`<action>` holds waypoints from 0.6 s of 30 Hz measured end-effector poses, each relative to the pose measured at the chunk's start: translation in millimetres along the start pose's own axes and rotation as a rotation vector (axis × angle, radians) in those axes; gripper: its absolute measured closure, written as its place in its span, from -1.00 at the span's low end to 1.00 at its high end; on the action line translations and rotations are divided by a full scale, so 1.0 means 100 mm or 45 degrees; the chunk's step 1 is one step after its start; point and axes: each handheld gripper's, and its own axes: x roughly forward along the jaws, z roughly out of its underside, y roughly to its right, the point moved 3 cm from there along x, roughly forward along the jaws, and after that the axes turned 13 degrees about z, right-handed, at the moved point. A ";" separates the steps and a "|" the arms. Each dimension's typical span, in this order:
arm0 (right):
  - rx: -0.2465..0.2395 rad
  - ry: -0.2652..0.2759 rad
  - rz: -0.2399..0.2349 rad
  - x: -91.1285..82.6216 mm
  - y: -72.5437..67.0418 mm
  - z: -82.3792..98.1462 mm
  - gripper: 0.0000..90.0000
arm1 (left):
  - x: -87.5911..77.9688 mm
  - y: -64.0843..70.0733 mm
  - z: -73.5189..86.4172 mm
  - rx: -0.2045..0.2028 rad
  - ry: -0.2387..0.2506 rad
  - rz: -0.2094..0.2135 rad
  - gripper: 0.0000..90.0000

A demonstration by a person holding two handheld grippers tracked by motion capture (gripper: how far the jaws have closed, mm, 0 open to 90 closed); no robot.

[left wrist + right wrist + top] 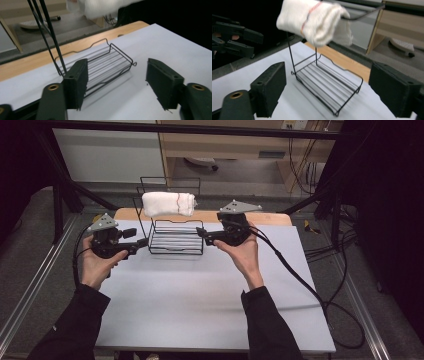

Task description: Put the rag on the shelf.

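1. High view: the folded white towel (168, 204) hangs draped over the top bar of the black wire rack (175, 240), which stands at the far middle of the white table (210, 295). The left gripper (141, 243) and the right gripper (201, 233) flank the rack's lower tray, both empty. The hanging step looks done; this reads as the let-go.
2. Left gripper view: the jaws stand apart with nothing between them, the rack's tray (100, 67) just ahead and the towel's fuzzy edge (105, 6) overhead.
3. Right gripper view: the jaws are spread wide and hold nothing; the towel (312, 21) sits on its bar above the tray (329, 85), and the left gripper (249, 42) waits beyond. The next move likely calls for drawing both hands back without snagging the wires.
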 end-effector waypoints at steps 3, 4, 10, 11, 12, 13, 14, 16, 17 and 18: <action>0.021 -0.002 -0.021 -0.04 0.07 0.14 -0.80 | 0.01 0.00 0.12 -0.015 -0.019 0.011 -0.41; 0.025 -0.005 -0.030 -0.05 0.10 0.19 -0.83 | 0.01 0.00 0.16 -0.016 -0.025 0.007 -0.45; 0.039 -0.055 -0.045 -0.15 0.23 0.54 -0.91 | 0.04 0.02 0.42 -0.021 -0.081 -0.001 -0.66; 0.045 -0.073 -0.041 -0.16 0.25 0.61 -0.92 | 0.05 0.02 0.47 -0.029 -0.092 -0.001 -0.71; 0.051 -0.086 -0.035 -0.18 0.28 0.67 -0.92 | 0.05 0.03 0.51 -0.034 -0.102 0.002 -0.75; 0.061 -0.098 -0.033 -0.19 0.31 0.73 -0.93 | 0.06 0.04 0.54 -0.032 -0.108 0.001 -0.77; 0.072 -0.109 -0.029 -0.21 0.33 0.79 -0.94 | 0.06 0.04 0.58 -0.030 -0.112 0.004 -0.79; 0.076 -0.132 -0.025 -0.24 0.37 0.91 -0.96 | 0.07 0.06 0.65 -0.037 -0.114 0.012 -0.81; 0.079 -0.136 -0.028 -0.26 0.39 0.96 -0.96 | 0.07 0.06 0.68 -0.042 -0.117 0.015 -0.81; 0.087 -0.142 -0.027 -0.28 0.40 1.02 -0.96 | 0.08 0.07 0.72 -0.042 -0.121 0.016 -0.82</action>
